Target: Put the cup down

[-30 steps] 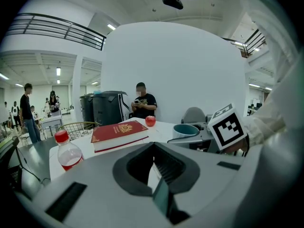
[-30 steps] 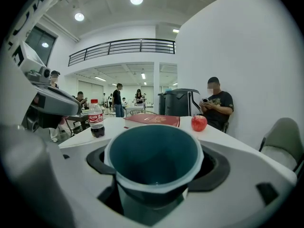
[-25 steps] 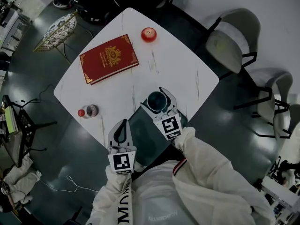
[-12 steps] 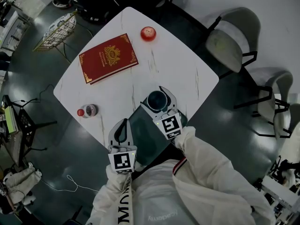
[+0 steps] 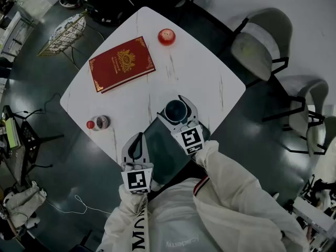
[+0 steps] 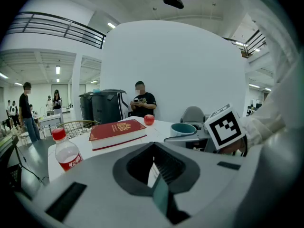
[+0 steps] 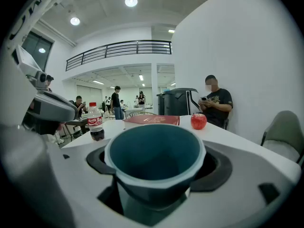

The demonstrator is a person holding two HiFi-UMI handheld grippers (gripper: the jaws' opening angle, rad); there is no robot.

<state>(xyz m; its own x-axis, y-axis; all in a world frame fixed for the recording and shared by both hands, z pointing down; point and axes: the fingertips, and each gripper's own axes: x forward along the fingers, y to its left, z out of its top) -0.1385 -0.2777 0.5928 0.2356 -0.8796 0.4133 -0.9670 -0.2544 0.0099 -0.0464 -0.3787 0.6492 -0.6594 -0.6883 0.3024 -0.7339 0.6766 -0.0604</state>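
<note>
A dark teal cup (image 5: 176,111) stands upright between the jaws of my right gripper (image 5: 174,109), which is shut on it over the white table (image 5: 210,72), near the table's front edge. In the right gripper view the cup (image 7: 154,160) fills the middle, gripped low on both sides; whether its base touches the table is hidden. My left gripper (image 5: 137,147) is held to the left of the cup, at the table's near edge, shut with nothing in it. From the left gripper view the cup (image 6: 183,128) shows to the right.
A red book (image 5: 122,64) lies at the far left, an apple (image 5: 166,37) beyond it, a small red-capped bottle (image 5: 98,123) at the left edge. A dark flat rectangular thing (image 5: 163,159) lies under my grippers. Chairs (image 5: 257,46) stand right, a wire basket (image 5: 65,35) far left.
</note>
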